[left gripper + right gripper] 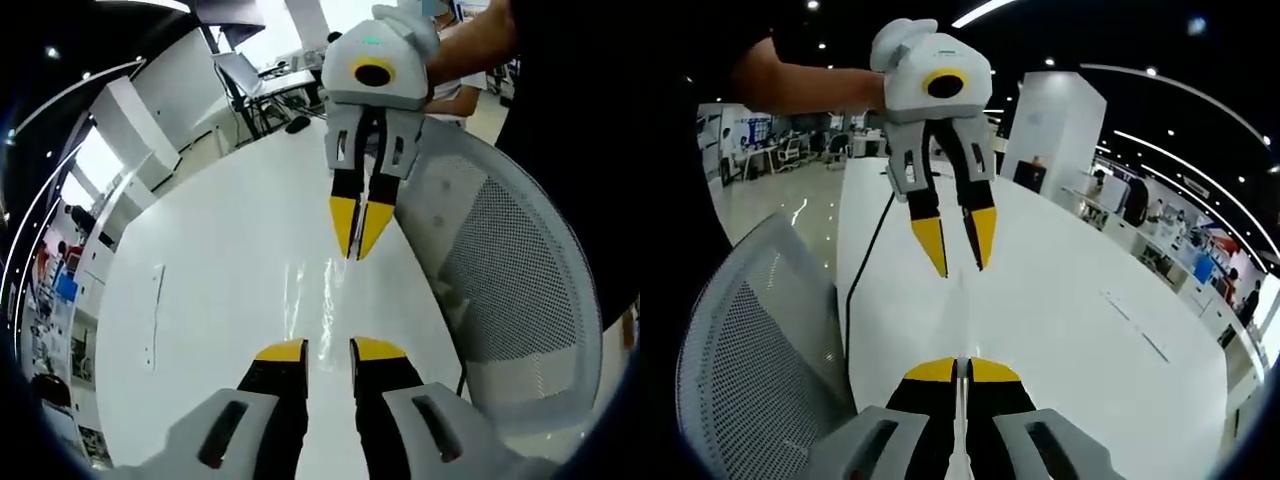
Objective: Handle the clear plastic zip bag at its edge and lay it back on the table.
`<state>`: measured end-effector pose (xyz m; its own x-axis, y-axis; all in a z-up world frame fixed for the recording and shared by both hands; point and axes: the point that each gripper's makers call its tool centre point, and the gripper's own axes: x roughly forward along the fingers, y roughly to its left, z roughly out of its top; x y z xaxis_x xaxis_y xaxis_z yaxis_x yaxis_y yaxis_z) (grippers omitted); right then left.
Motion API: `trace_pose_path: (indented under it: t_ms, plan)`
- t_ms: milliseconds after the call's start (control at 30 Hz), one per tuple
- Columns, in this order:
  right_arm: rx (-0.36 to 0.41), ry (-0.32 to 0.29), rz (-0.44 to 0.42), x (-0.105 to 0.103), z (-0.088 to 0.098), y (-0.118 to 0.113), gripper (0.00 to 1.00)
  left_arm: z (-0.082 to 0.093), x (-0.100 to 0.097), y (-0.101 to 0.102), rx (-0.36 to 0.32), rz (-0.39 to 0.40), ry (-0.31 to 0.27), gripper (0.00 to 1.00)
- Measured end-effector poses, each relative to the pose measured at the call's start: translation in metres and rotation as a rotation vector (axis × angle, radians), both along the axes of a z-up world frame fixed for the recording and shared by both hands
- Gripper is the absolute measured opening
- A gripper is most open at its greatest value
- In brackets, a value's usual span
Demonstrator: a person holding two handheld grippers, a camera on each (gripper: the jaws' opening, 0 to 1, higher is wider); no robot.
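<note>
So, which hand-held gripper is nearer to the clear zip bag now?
Right. The right hand-held gripper appears shut on the edge of the clear zip bag. The left hand-held gripper faces it, open, gripping nothing.

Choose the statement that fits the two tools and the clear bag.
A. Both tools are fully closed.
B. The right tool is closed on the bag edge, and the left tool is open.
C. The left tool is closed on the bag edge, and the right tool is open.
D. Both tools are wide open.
B: the right tool has its yellow tips pressed together on a thin clear edge of the bag, while the left tool shows a clear gap between its tips.
</note>
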<state>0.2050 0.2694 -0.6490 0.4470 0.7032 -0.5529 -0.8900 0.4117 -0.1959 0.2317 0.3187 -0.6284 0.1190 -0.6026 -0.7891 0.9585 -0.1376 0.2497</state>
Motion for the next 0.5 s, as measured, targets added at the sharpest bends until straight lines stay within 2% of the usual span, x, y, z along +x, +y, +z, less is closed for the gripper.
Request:
trace_pose_path:
  t_ms: [400,500]
  plan:
    - [0.004,-0.001,0.022,-0.005,0.003,0.010,0.00,-0.013,-0.007,-0.004,0.023,-0.032,0.048,0.12]
    - [0.005,-0.001,0.026,-0.005,0.003,0.012,0.00,-0.015,-0.009,-0.004,0.024,-0.040,0.061,0.09]
